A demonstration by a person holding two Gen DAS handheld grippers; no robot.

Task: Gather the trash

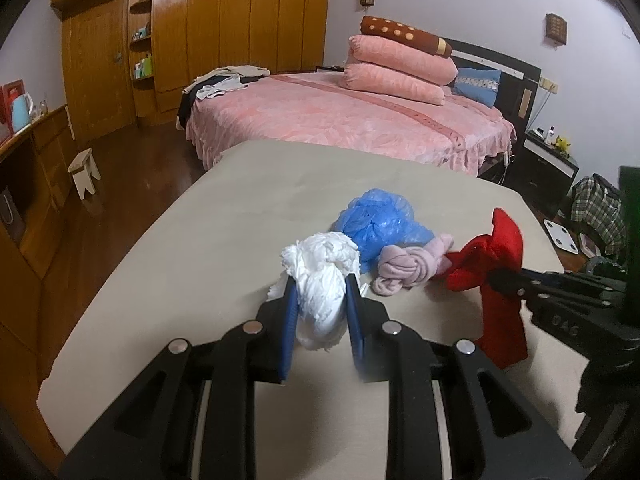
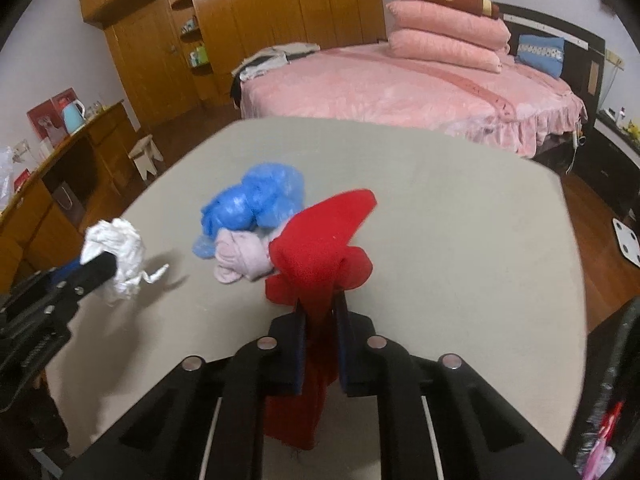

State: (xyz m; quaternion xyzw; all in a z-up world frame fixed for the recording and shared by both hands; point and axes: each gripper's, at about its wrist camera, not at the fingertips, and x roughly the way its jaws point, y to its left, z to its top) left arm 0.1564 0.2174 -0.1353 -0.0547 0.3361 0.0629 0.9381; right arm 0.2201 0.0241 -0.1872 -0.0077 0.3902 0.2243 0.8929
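Observation:
On the beige table (image 1: 224,216) lie a crumpled blue plastic bag (image 1: 378,220) and a knotted pale pink cloth (image 1: 404,266). My left gripper (image 1: 320,292) is shut on a crumpled white plastic bag (image 1: 324,276), its blue pads pressing both sides. My right gripper (image 2: 322,304) is shut on a red cloth (image 2: 320,240), which hangs down between the fingers. In the right wrist view the blue bag (image 2: 256,204) and pink cloth (image 2: 240,256) sit just left of the red cloth, and the left gripper with the white bag (image 2: 118,256) is further left.
Behind the table stands a bed with a pink cover (image 1: 340,116) and stacked pillows. Wooden wardrobes (image 1: 200,20) line the back wall. A small stool (image 1: 84,172) and a wooden desk (image 2: 80,152) are at the left. A white scale (image 2: 628,240) lies on the floor at the right.

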